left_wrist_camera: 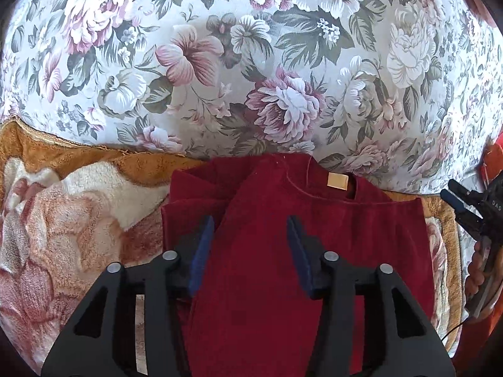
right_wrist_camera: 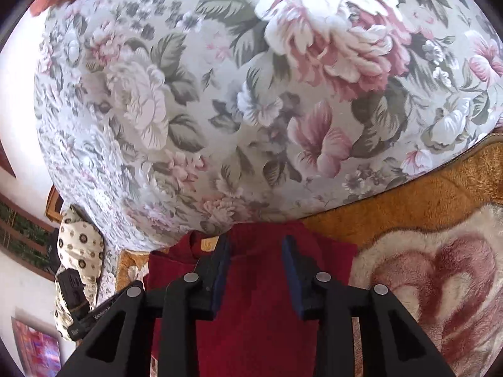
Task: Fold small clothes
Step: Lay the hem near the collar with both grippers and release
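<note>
A dark red top (left_wrist_camera: pixel 330 238) lies flat on a plush blanket, neckline with a tan label (left_wrist_camera: pixel 337 182) at the far end. Its left side is folded over the body. My left gripper (left_wrist_camera: pixel 250 235) hovers open over the folded left part, holding nothing. The same red top (right_wrist_camera: pixel 254 314) fills the lower middle of the right wrist view. My right gripper (right_wrist_camera: pixel 255 254) is open above it, empty. The right gripper also shows at the right edge of the left wrist view (left_wrist_camera: pixel 465 210).
A floral sheet (left_wrist_camera: pixel 251 62) covers the surface beyond the garment. The orange and pink plush blanket (left_wrist_camera: pixel 63 220) lies under and beside it. A patterned cushion (right_wrist_camera: pixel 78 270) and a black device (right_wrist_camera: pixel 74 295) sit at far left in the right wrist view.
</note>
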The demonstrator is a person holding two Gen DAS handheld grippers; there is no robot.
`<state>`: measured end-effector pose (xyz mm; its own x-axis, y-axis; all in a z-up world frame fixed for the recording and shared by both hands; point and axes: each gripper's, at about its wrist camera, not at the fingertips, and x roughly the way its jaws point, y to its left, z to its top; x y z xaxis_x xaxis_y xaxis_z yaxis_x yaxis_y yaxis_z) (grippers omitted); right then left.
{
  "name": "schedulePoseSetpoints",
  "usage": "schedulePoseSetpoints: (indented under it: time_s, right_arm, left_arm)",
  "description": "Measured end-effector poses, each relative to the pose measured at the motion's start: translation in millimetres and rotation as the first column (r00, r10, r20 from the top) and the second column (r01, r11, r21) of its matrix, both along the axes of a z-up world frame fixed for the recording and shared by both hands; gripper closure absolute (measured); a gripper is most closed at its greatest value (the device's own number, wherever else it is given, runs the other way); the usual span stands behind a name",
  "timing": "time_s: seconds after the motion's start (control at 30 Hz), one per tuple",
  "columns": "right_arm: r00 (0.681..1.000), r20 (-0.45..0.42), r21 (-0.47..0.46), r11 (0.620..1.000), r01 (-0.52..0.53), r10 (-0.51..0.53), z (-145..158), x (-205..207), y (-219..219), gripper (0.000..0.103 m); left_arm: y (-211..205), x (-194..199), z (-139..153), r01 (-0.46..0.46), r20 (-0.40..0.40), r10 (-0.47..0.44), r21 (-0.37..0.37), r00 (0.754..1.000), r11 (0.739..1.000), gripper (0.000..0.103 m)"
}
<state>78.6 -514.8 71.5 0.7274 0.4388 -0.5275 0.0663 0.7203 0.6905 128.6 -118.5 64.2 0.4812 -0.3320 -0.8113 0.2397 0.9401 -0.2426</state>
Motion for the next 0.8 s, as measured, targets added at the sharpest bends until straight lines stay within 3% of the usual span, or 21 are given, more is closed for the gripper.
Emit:
schedulePoseSetpoints:
  time_s: [0.1,0.17,0.23,0.3,0.37,0.4,0.43,0.5,0.63,0.8]
  right_arm:
    - [0.993,0.087,0.002,0.997,0.074,-0.074,18.1,-24.1,-19.9,0.064]
    - [0.998,0.056,-0.125,0.992,0.028,-0.021,20.8,-28.2,-7.3,0.059]
    - [1.0,-0.01,-0.295,0.955,-0.009,0.006,10.5,-26.2,12.1,0.059]
    - [0.999,-0.049,-0.351,0.936,-0.013,-0.004,-6.1,-20.7,20.6,0.059]
    - [0.994,-0.097,-0.284,0.956,-0.068,0.042,-28.7,-12.2,23.7,0.06]
    - [0.993,-0.097,-0.252,0.963,-0.093,0.07,-35.2,-9.6,27.7,0.062]
    - [0.992,-0.079,-0.247,0.962,-0.115,0.098,-39.4,-8.3,34.3,0.071]
    - [0.993,-0.069,-0.332,0.937,-0.11,0.092,-35.7,-8.8,45.7,0.096]
    - [0.996,0.061,-0.34,0.94,-0.034,0.058,-3.2,-15.3,44.0,0.096]
    - [0.999,0.042,-0.364,0.932,-0.001,0.018,-5.6,10.0,45.6,0.096]
  left_arm:
    - [-9.5,7.7,-6.7,0.026,-0.007,-0.026,0.009,1.0,1.0,0.053]
    - [-15.9,13.6,-11.6,0.032,-0.015,-0.031,0.025,0.999,0.999,0.053]
    - [-20.2,19.3,-15.5,0.032,-0.023,-0.032,0.003,0.999,0.999,0.053]
    - [-22.7,22.6,-17.4,0.024,-0.021,-0.024,-0.028,0.999,0.999,0.056]
    - [-25.1,23.1,-16.4,0.026,-0.013,-0.026,-0.026,1.0,0.999,0.087]
    - [-26.6,23.3,-14.7,0.031,-0.004,-0.031,-0.015,1.0,0.999,0.09]
    - [-27.3,23.1,-12.8,0.036,0.008,-0.036,-0.007,0.999,0.999,0.091]
    - [-25.9,23.4,-5.9,0.038,0.038,-0.039,0.015,0.999,0.999,0.095]
    - [-10.4,27.7,9.5,0.019,0.09,-0.019,0.0,0.996,1.0,0.095]
    - [8.5,46.0,-6.9,-0.068,0.068,0.067,0.018,0.995,0.997,0.095]
